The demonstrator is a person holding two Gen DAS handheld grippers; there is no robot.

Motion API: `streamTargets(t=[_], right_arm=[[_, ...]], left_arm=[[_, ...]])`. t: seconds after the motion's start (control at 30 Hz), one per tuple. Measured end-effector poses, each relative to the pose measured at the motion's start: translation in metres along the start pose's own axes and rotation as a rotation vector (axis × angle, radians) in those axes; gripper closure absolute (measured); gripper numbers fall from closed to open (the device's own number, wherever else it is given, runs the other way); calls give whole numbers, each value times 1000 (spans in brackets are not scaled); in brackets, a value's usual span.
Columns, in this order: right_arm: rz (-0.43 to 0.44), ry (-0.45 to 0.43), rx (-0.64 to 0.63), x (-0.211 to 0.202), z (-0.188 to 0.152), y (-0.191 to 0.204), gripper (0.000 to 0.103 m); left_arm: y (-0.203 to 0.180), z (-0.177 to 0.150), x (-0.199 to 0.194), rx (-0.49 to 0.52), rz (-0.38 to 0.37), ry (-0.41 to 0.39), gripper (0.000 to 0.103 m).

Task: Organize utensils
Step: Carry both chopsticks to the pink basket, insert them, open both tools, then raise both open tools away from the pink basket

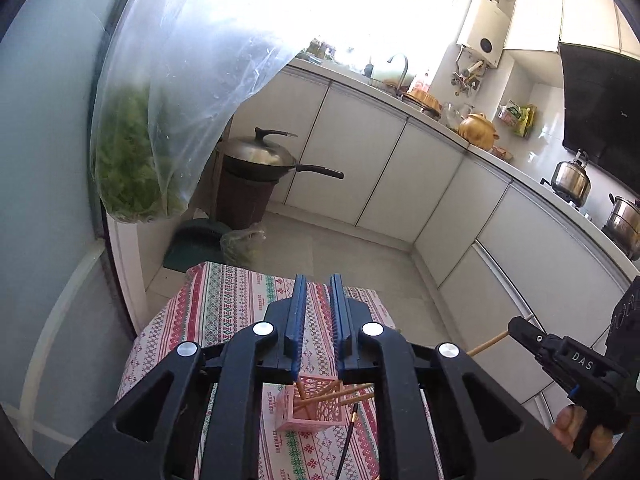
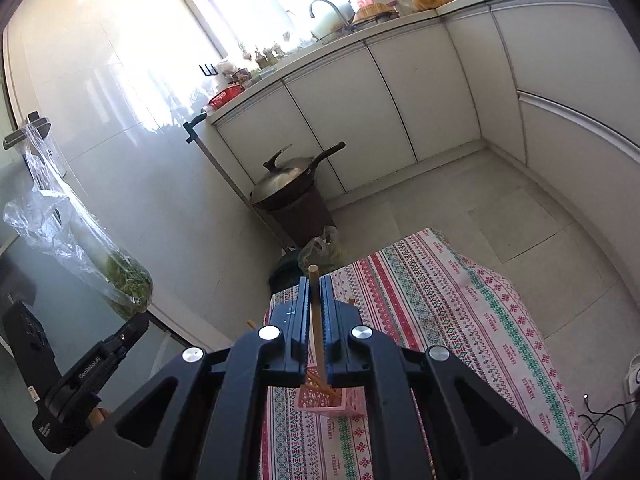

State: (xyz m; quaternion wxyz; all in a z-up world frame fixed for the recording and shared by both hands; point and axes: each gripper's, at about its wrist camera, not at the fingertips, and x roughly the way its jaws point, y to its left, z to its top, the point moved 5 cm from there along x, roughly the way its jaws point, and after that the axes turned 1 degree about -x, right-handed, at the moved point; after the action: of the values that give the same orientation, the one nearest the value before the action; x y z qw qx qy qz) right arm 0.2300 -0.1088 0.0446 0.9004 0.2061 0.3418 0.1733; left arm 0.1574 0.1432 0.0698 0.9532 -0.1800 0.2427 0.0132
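Note:
A pink lattice utensil holder (image 1: 310, 408) stands on the patterned tablecloth (image 1: 224, 304), with several wooden chopsticks in it. A dark chopstick (image 1: 347, 436) lies on the cloth beside it. My left gripper (image 1: 319, 284) is above the holder, its jaws a small gap apart with nothing between them. My right gripper (image 2: 319, 284) is shut on a wooden chopstick (image 2: 316, 312), held upright above the holder (image 2: 332, 402). The right gripper also shows in the left wrist view (image 1: 520, 326) at the right, with the chopstick (image 1: 490, 342) sticking out.
A plastic bag of greens (image 1: 132, 160) hangs at the left. A lidded wok (image 1: 260, 156) sits on a brown bin on the floor. White cabinets and a counter with pots (image 1: 478, 128) run along the right. The cloth also shows in the right wrist view (image 2: 460, 320).

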Motion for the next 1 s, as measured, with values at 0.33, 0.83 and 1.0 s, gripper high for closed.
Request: streamTargets(t=[0.33, 0.83, 1.0], right_arm=[[-35, 9, -24, 24, -9, 9, 97], [-85, -37, -146, 31, -16, 36, 73], [-176, -104, -257, 15, -19, 42, 64]], left_arm=[[-2, -2, 4, 26, 12, 23, 89], [-6, -9, 11, 68, 35, 45, 80], [-21, -14, 4, 130, 84, -13, 56]])
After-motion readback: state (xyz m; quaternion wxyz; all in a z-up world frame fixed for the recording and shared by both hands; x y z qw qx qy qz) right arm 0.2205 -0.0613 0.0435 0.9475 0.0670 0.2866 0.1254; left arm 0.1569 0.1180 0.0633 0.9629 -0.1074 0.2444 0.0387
